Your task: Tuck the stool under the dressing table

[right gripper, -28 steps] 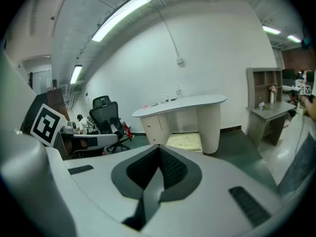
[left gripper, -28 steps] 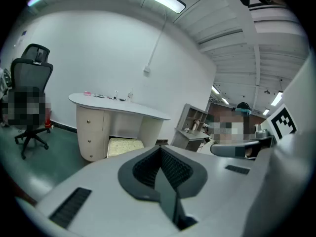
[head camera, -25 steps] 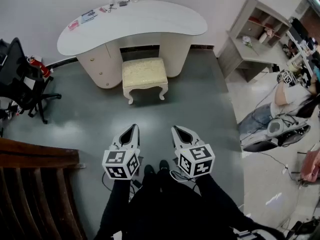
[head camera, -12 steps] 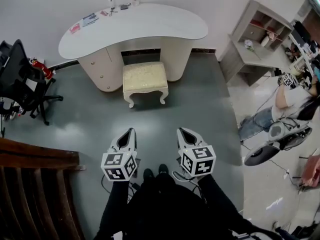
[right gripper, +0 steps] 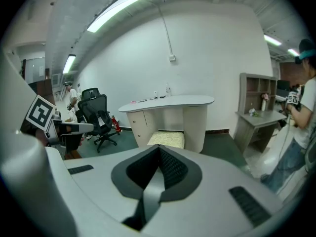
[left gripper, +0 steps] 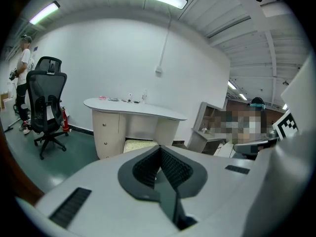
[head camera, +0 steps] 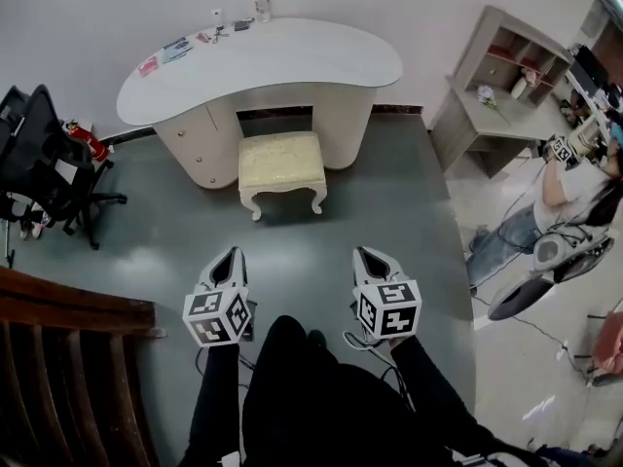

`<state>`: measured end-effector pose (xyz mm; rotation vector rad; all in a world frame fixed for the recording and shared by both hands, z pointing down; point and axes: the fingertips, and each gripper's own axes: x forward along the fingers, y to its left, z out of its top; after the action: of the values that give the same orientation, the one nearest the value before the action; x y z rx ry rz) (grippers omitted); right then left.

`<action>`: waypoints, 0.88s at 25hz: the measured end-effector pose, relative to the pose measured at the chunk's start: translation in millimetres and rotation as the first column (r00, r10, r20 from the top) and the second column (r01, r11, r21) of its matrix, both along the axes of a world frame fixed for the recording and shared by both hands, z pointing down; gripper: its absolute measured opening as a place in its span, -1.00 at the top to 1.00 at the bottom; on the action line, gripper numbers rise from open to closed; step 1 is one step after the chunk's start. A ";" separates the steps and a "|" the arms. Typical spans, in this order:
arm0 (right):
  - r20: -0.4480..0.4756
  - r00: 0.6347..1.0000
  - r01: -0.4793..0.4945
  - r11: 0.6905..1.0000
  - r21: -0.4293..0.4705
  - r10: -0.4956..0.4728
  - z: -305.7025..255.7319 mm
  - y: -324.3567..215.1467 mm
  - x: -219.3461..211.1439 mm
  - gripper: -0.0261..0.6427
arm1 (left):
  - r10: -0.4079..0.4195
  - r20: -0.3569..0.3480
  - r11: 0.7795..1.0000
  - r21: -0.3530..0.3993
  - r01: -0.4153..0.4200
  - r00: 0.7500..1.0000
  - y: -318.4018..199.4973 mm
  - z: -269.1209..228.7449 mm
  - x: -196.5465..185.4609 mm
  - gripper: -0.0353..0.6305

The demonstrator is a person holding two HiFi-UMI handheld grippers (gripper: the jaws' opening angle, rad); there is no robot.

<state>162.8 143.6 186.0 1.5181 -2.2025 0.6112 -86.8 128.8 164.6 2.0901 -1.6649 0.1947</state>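
Note:
A cream stool [head camera: 282,162] with a padded yellow seat and curved legs stands on the grey floor, its back part just inside the knee gap of the white curved dressing table [head camera: 292,52]. The stool [right gripper: 168,139] and table [right gripper: 170,102] also show ahead in the right gripper view, and the table [left gripper: 133,108] in the left gripper view. My left gripper [head camera: 232,255] and right gripper [head camera: 367,255] hang side by side well short of the stool, both shut with nothing between the jaws. My legs fill the bottom of the head view.
A black office chair [head camera: 44,168] and a red extinguisher [head camera: 86,136] stand left of the table. A dark wooden rail [head camera: 68,309] runs at lower left. A grey shelf unit [head camera: 496,76] and a seated person [head camera: 569,178] are at right. Small items [head camera: 209,32] lie on the tabletop.
Both grippers have drifted apart and slightly back toward me. The view has shifted a little; the stool and table have not moved.

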 end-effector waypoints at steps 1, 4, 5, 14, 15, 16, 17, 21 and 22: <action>0.000 1.000 -0.003 1.000 -0.004 0.003 0.8 -2.6 0.9 0.91 | -0.004 0.007 1.000 -0.007 0.004 1.000 -1.9 0.3 -0.8 0.87; 0.004 1.000 -0.010 1.000 -0.014 0.010 3.1 -16.3 2.5 0.91 | -0.006 0.021 1.000 -0.030 0.007 1.000 -13.9 5.9 -1.7 0.87; 0.002 1.000 -0.010 1.000 -0.016 0.010 4.4 -21.6 2.4 0.91 | -0.005 0.023 0.999 -0.035 0.005 1.000 -19.4 8.9 -2.0 0.87; -0.045 0.999 -0.007 0.997 -0.074 0.004 33.4 -76.3 -5.4 0.91 | 0.014 0.006 0.996 -0.092 -0.013 1.000 -79.1 40.6 -3.5 0.87; -0.050 0.999 -0.004 0.997 -0.082 0.000 36.5 -84.0 -8.6 0.91 | 0.016 0.003 0.995 -0.100 -0.015 1.000 -86.7 44.6 -5.1 0.87; -0.055 0.998 -0.002 0.996 -0.089 -0.003 39.7 -92.2 -12.3 0.91 | 0.017 0.003 0.994 -0.110 -0.016 1.000 -94.3 49.2 -7.8 0.87; -0.060 0.998 -0.001 0.995 -0.097 -0.004 43.1 -100.8 -16.2 0.91 | 0.017 0.008 0.992 -0.122 -0.015 1.000 -102.0 54.8 -11.4 0.87; -0.074 0.997 -0.009 0.992 -0.127 0.000 60.7 -135.8 -30.8 0.91 | 0.015 0.046 0.986 -0.167 -0.007 0.999 -133.3 81.3 -29.4 0.87; -0.079 0.997 -0.010 0.991 -0.136 0.000 66.4 -143.8 -34.3 0.91 | 0.015 0.048 0.984 -0.178 -0.006 0.999 -141.2 87.6 -34.1 0.87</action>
<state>128.5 -0.2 252.4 1.4532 -2.0549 0.6776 -120.9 -12.5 252.3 1.9754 -1.6020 0.3868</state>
